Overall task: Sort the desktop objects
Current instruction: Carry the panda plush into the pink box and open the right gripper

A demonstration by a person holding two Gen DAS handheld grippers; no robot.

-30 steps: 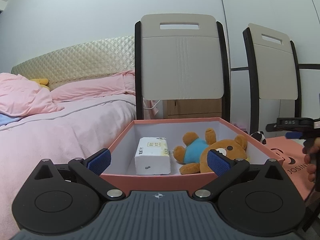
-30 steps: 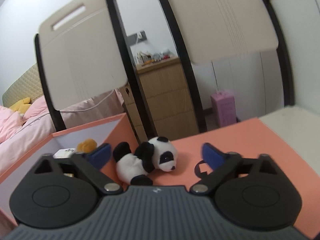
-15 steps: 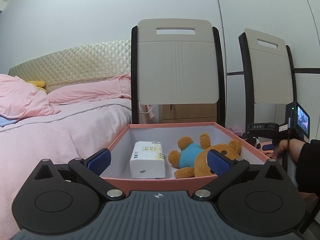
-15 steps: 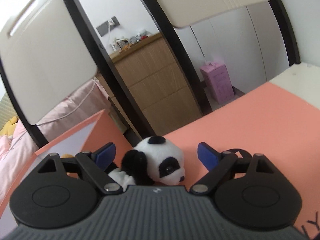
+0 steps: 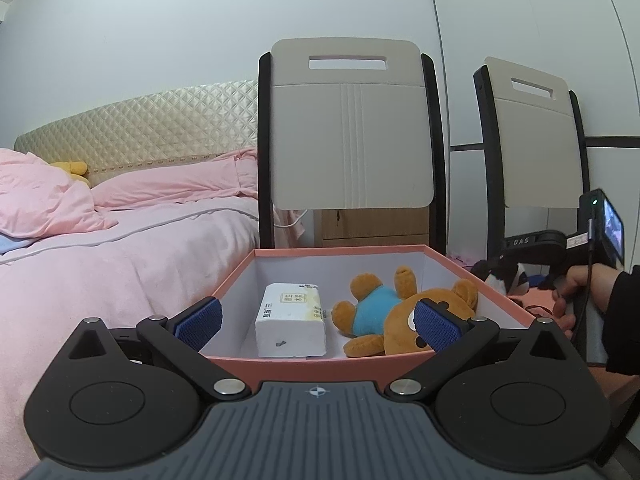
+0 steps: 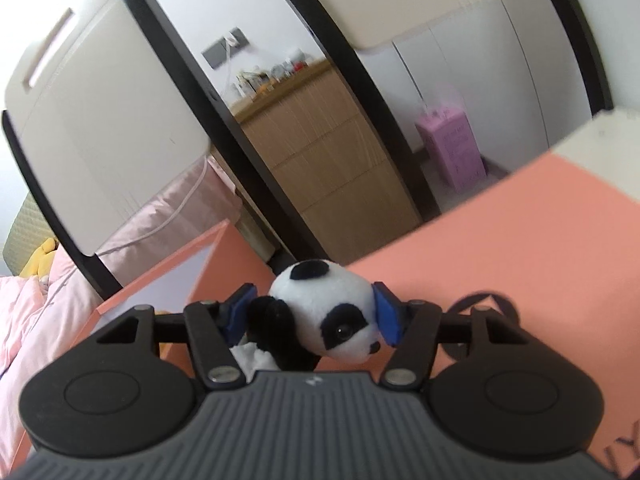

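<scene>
My right claw (image 6: pixel 314 312) has just closed its ribbed blue pads on the round, fuzzy head of the plush panda (image 6: pixel 320 316), which lies on the smooth salmon lid (image 6: pixel 500 240), face toward the camera, body hidden beneath. My left claw (image 5: pixel 318 322) stands apart, empty, before the salmon cardboard box (image 5: pixel 496 292). Only the left view shows its contents: a rectangular tissue pack (image 5: pixel 292 320), long axis running away, and a plush bear (image 5: pixel 384 316) lying head-near.

Open salmon cardboard box (image 5: pixel 236 276): I see free floor at left; white tissue pack (image 5: pixel 291 320), brown teddy bear (image 5: pixel 404 316) fill middle, right.
</scene>
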